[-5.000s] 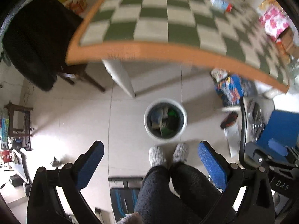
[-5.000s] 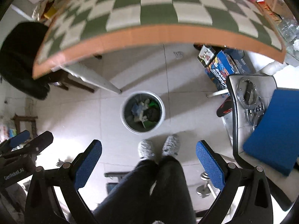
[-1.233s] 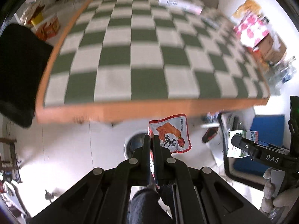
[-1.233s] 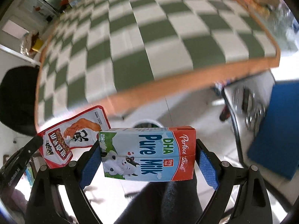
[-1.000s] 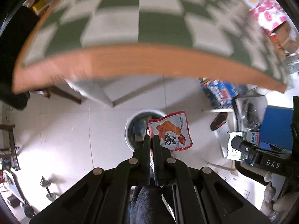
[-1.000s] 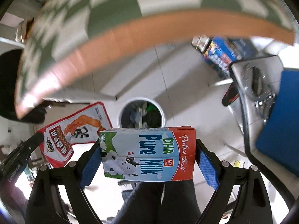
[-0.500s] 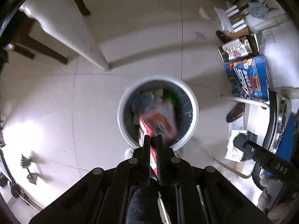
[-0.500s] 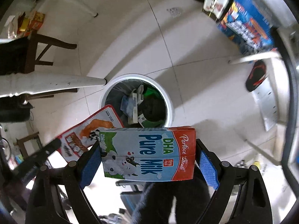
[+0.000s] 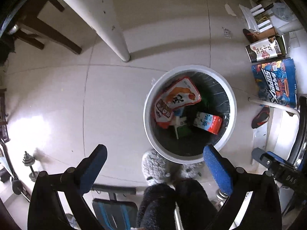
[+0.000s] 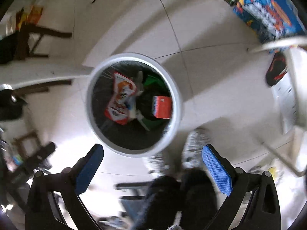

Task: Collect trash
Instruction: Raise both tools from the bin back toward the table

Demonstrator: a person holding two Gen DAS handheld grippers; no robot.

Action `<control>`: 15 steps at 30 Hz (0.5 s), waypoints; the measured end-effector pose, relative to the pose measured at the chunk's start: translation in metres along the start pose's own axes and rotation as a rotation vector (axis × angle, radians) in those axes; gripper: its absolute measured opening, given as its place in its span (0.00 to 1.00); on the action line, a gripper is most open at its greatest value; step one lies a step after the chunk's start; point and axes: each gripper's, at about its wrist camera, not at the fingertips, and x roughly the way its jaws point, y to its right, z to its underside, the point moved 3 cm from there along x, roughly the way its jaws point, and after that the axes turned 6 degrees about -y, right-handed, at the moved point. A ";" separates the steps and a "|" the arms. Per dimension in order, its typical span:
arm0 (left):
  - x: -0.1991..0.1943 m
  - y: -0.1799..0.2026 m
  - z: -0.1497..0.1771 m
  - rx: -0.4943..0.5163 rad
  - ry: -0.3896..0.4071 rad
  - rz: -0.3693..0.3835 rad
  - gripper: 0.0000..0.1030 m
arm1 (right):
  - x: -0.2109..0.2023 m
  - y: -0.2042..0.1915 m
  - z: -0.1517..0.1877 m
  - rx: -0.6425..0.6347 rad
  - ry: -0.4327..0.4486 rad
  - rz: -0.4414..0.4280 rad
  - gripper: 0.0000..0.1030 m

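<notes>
Trash: snack pouch point(image 9: 178, 97) and milk carton point(image 9: 208, 122) now inside bin point(image 9: 147, 115), centre frame; my left gripper point(image 9: 153, 164) and right gripper point(image 10: 152, 162) just opened wide, fingers empty; both items collected.

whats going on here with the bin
A person is dropping trash into the bin on the floor. Both tools, left and right, have just been opening and hold nothing. The snack bag and milk carton now lie inside the bin on other trash.
</notes>
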 end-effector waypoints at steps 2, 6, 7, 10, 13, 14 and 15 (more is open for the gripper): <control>-0.006 0.001 0.004 0.011 0.028 -0.031 1.00 | -0.003 -0.006 0.005 -0.041 0.014 0.087 1.00; -0.015 0.007 0.010 0.029 0.042 -0.044 1.00 | -0.015 -0.009 0.012 -0.097 0.058 0.205 1.00; -0.017 0.008 0.012 0.031 0.044 -0.043 1.00 | -0.019 -0.011 0.014 -0.102 0.068 0.223 1.00; -0.028 0.013 0.020 0.036 0.052 -0.045 1.00 | -0.029 -0.008 0.017 -0.108 0.087 0.239 1.00; -0.042 0.017 0.030 0.042 0.059 -0.048 1.00 | -0.047 -0.010 0.024 -0.117 0.107 0.246 1.00; -0.046 0.019 0.034 0.042 0.061 -0.050 1.00 | -0.053 -0.011 0.026 -0.123 0.113 0.250 1.00; -0.050 0.020 0.036 0.041 0.061 -0.050 1.00 | -0.059 -0.013 0.029 -0.129 0.120 0.253 1.00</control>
